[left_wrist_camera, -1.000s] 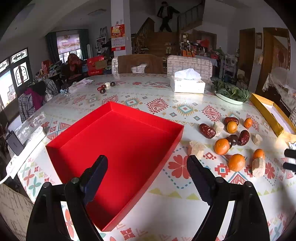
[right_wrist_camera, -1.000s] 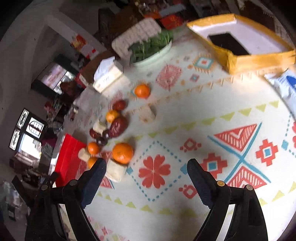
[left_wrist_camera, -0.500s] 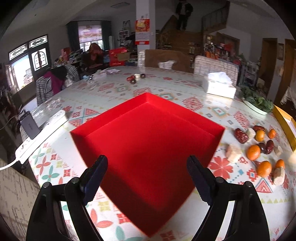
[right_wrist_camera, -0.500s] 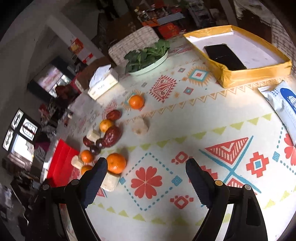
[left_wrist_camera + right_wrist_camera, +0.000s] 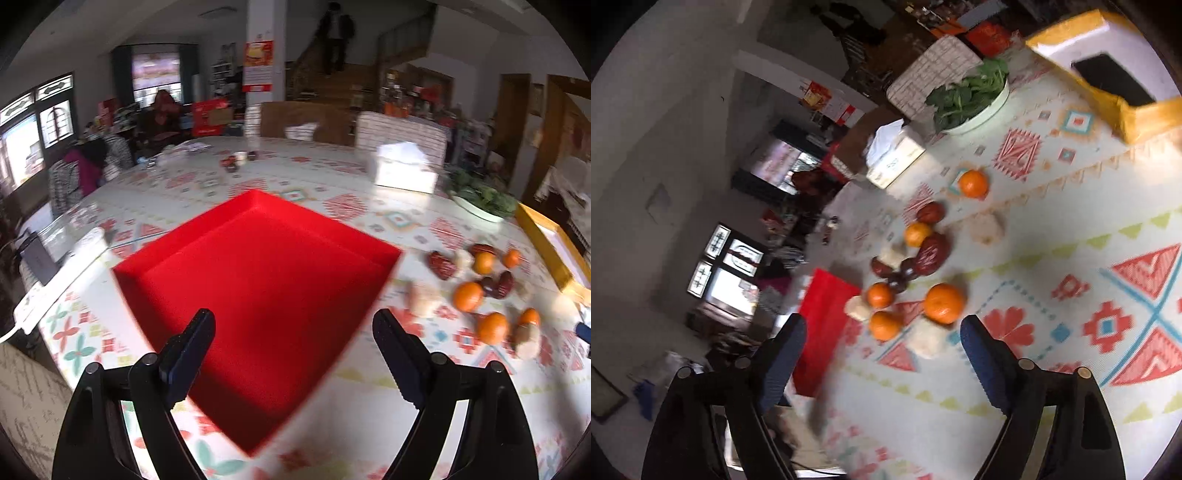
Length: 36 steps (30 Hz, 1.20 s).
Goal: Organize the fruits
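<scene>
Between the right fingers (image 5: 982, 354), an orange (image 5: 943, 302).

Daylight from windows (image 5: 37, 147) at nine o'clock; both views motion-blurred, fisheye-bent with dark vignetted corners; glare on the surface (image 5: 399, 192).

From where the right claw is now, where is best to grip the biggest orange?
Grip the biggest orange across its round middle, coming from above. A pale chunk touches its near side, so a low approach would likely bump that. The right claw is opening and empty.
</scene>
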Each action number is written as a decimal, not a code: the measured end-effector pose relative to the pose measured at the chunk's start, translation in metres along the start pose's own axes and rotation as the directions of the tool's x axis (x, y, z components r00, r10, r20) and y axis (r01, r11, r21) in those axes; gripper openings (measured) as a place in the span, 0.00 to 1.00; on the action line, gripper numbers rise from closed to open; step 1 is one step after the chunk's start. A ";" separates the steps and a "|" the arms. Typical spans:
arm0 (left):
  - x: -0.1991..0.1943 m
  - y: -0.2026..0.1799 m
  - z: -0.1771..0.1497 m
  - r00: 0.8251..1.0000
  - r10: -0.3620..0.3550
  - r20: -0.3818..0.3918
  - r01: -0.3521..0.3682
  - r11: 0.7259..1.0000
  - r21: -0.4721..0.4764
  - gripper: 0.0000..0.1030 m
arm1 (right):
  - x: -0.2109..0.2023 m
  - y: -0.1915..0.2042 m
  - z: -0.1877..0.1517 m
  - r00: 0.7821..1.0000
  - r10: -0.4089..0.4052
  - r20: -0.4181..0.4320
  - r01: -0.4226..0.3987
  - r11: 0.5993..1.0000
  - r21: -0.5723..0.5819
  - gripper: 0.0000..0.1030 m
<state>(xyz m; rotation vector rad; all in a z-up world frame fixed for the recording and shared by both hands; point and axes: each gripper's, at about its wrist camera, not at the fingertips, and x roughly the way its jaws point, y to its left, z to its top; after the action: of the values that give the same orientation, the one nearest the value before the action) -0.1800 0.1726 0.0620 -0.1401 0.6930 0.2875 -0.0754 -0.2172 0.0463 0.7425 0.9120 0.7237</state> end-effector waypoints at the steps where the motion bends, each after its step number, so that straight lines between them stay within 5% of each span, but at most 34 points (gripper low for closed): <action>1: 0.000 -0.008 0.000 1.000 -0.013 -0.001 0.013 1.000 0.015 0.84 | 0.002 0.000 -0.001 1.000 0.017 -0.014 -0.017 1.000 0.009 0.94; 8: 0.017 -0.084 -0.015 0.993 -0.090 -0.079 0.101 0.985 0.140 0.84 | 0.016 -0.008 -0.009 0.978 0.183 -0.099 -0.174 0.981 0.087 0.97; 11: 0.033 -0.113 -0.021 0.985 -0.102 -0.137 0.124 0.978 0.166 0.84 | 0.013 -0.002 -0.012 0.981 0.169 -0.098 -0.163 0.985 0.059 1.00; 16: 0.064 -0.134 -0.023 0.969 -0.046 -0.241 0.089 0.981 0.174 0.84 | 0.006 0.013 -0.016 0.985 0.149 -0.086 -0.151 0.988 -0.020 1.00; 21: 0.079 -0.130 -0.011 0.969 0.021 -0.247 0.015 0.990 0.142 0.90 | 0.004 0.023 -0.018 0.986 0.137 -0.099 -0.144 0.987 -0.068 1.00; 24: 0.086 -0.124 -0.008 0.967 0.029 -0.252 -0.001 0.994 0.112 0.94 | 0.007 0.026 -0.020 0.995 0.073 -0.072 -0.080 0.992 -0.097 1.00; 27: 0.093 -0.122 -0.003 0.963 0.039 -0.267 -0.017 0.996 0.086 1.00 | 0.008 0.028 -0.019 0.997 -0.071 -0.004 0.070 0.988 -0.137 1.00; 31: 0.105 -0.118 0.003 0.959 0.007 -0.284 0.003 0.999 0.033 1.00 | 0.016 0.024 -0.017 0.958 -0.282 0.052 0.287 0.939 -0.187 1.00; 36: 0.111 -0.120 0.008 0.963 -0.004 -0.271 0.016 0.999 0.044 1.00 | 0.026 0.011 -0.016 0.932 -0.363 0.024 0.360 0.912 -0.194 1.00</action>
<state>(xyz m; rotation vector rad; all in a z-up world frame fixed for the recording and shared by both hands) -0.0569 0.0842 0.0000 -0.1406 0.9701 0.2443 -0.0812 -0.1859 0.0374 0.3781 0.9418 0.4792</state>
